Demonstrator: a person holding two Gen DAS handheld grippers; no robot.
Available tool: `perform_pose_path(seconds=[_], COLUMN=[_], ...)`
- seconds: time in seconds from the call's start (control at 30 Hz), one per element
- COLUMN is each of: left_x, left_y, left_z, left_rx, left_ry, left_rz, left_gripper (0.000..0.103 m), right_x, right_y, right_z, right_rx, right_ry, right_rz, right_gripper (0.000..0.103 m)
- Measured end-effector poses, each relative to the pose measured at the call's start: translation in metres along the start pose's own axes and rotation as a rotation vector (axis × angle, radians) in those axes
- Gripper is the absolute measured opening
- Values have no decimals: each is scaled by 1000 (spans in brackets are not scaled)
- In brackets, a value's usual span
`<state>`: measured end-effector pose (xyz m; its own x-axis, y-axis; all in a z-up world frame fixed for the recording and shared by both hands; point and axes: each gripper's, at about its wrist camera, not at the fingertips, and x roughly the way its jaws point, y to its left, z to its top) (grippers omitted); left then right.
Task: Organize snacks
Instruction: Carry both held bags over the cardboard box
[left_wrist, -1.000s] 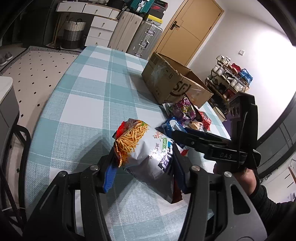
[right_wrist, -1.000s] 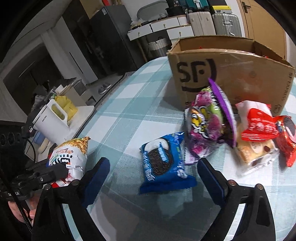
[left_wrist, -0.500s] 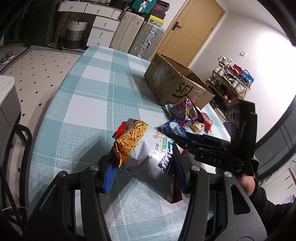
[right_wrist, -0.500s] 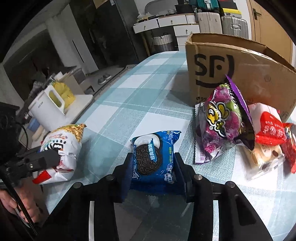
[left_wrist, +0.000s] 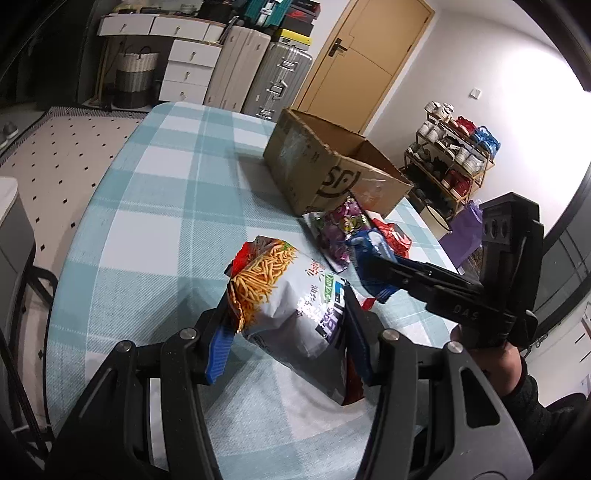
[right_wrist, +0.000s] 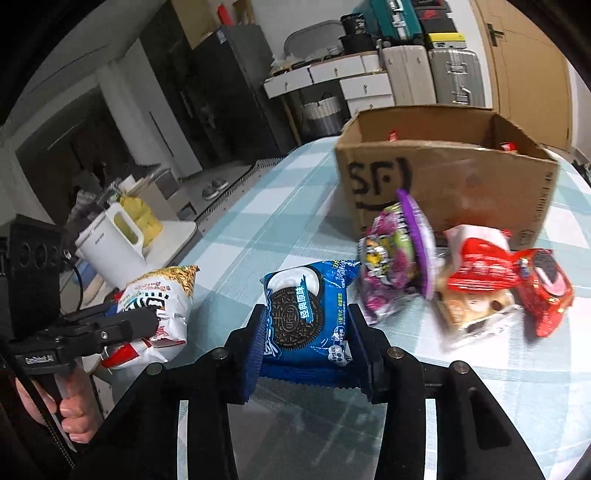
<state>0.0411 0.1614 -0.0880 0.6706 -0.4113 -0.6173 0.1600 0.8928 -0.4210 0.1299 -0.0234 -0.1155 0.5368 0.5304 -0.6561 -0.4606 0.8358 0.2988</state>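
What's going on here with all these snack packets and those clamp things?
A person is sorting snacks on a checked table with a clamp tool in each hand. The left gripper is shut on a bag of noodle-stick snacks; the right gripper is shut on a blue Oreo packet. An open cardboard box stands behind. A purple bag and red packets lie in front of it.

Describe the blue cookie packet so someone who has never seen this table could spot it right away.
Find the brown cardboard box on the teal checked tablecloth; loose snacks lie before it. The blue cookie packet is clamped in the right gripper, left of the purple candy bag. It alone is blue, showing a dark sandwich cookie.
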Motion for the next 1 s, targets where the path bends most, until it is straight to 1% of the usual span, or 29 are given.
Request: perform_pose_path(seconds=[0.27, 0.37, 0.57, 0.83, 1.0], left_x=[13, 17, 23, 34, 41], left_y=[-39, -51, -84, -115, -123], left_z=[29, 42, 68, 102, 129], left_rx=[97, 117, 185, 235, 219], left_ry=[2, 1, -26, -43, -54], left_rz=[-4, -9, -4, -9, -7], left_gripper=[50, 50, 50, 50, 50], right_x=[-50, -69, -101, -132, -148], right_y=[-19, -27, -34, -46, -49], right_z=[8, 14, 28, 63, 83], right_rx=[26, 37, 30, -7, -43], right_ry=[-97, -130, -185, -223, -242], right_rz=[1, 6, 4, -4, -13], right_gripper=[42, 42, 42, 42, 42])
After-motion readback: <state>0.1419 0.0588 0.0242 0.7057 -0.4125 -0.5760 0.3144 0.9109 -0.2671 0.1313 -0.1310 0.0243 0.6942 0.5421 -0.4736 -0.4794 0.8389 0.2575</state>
